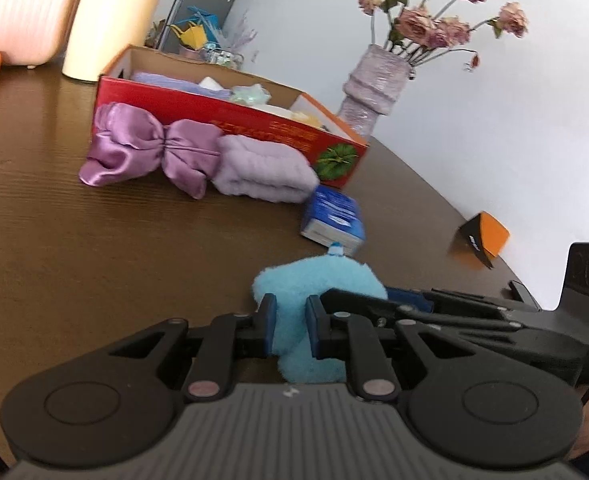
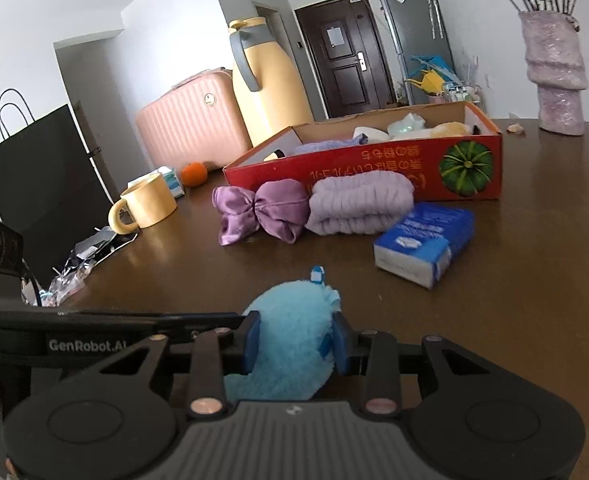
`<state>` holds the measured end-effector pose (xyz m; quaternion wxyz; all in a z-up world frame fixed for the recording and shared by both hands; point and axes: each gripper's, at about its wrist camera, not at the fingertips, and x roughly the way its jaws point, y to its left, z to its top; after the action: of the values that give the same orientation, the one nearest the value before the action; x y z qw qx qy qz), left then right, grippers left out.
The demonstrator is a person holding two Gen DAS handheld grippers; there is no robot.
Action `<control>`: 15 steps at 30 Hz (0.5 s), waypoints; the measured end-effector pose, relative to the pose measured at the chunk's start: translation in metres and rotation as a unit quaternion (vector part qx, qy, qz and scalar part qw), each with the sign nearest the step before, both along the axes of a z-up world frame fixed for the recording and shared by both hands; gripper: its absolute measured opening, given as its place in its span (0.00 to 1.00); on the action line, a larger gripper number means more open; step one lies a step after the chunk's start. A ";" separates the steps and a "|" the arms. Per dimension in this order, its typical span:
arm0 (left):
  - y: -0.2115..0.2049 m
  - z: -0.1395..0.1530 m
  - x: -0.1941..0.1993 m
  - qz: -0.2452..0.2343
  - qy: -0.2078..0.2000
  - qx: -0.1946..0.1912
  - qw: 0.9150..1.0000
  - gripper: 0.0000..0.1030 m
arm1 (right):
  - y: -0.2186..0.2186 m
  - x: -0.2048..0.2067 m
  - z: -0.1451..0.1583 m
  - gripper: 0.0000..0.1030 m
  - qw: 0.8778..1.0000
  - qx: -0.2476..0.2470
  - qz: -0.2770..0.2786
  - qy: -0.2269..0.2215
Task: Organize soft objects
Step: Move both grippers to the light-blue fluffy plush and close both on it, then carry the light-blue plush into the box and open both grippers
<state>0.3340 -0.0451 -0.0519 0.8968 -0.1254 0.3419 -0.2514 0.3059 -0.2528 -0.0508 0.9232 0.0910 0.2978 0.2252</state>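
A fluffy light-blue plush toy sits low over the brown table, and both grippers hold it. My left gripper is shut on its near part. My right gripper is shut on the same toy from the other side, and its arm shows at the right of the left wrist view. Ahead lie a purple satin bow, a rolled lilac towel and a blue tissue pack. Behind them stands an open red cardboard box holding several soft items.
A lilac vase with dried roses stands at the back right. A yellow mug, an orange, a yellow thermos jug, a pink suitcase and a black paper bag are to the left. An orange-black box sits near the table edge.
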 end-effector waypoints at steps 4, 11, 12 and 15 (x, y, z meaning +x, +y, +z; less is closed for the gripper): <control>-0.004 0.002 -0.015 0.002 -0.003 0.005 1.000 0.41 | -0.010 -0.017 -0.004 0.35 1.000 0.017 -0.017 0.004; 0.001 -0.013 -0.026 0.011 0.021 -0.036 0.999 0.31 | -0.024 -0.022 -0.012 0.35 0.997 0.066 -0.027 0.027; 0.003 -0.014 -0.025 0.009 0.026 -0.047 0.999 0.30 | -0.024 -0.021 -0.012 0.34 0.997 0.068 -0.026 0.030; 0.007 -0.014 -0.021 0.014 0.028 -0.057 0.998 0.25 | -0.022 -0.020 -0.009 0.34 0.997 0.070 -0.026 0.030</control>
<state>0.3126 -0.0385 -0.0654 0.8816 -0.1879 0.3505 -0.2541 0.2857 -0.2751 -0.0601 0.9107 0.1697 0.3064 0.2190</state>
